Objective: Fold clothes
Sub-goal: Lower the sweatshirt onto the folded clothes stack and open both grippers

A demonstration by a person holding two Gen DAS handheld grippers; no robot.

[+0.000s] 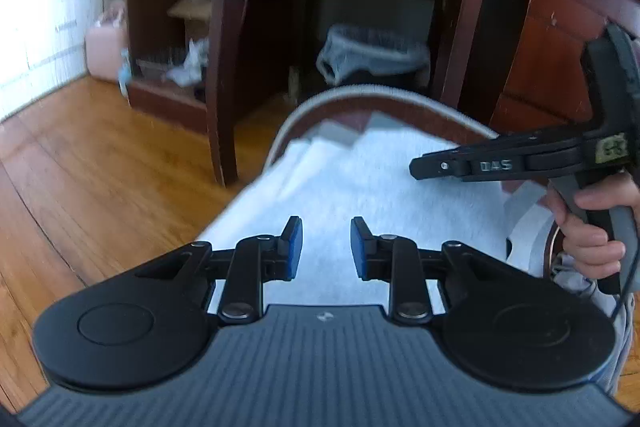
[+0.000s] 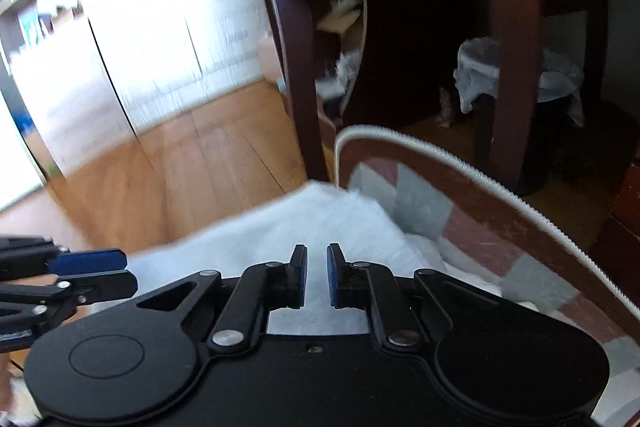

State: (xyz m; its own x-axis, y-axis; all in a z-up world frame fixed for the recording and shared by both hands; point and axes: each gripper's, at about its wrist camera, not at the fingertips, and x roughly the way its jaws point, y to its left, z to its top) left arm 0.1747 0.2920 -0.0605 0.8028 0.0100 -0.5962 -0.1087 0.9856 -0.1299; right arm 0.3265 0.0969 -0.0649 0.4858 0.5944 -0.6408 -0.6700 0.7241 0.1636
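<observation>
Warm honey-coloured wooden plank floor [image 1: 100, 163], dark reddish-brown wooden chair legs [image 1: 224, 75], bin lined with a pale plastic bag [image 1: 372, 55], bright daylight on white wall [image 1: 44, 7].

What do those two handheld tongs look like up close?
Both the left tongs and right tongs are black, with blue pads on the fingertips, silver rivets on the linkages and round discs on each side. The left body is ribbed grey. White lettering marks the right one's side.

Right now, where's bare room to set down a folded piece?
Free: the checked cushion strip between the white cloth and the corded rim, and the wood floor beside it. Crowded: under the chair, by the lined bin.
</observation>
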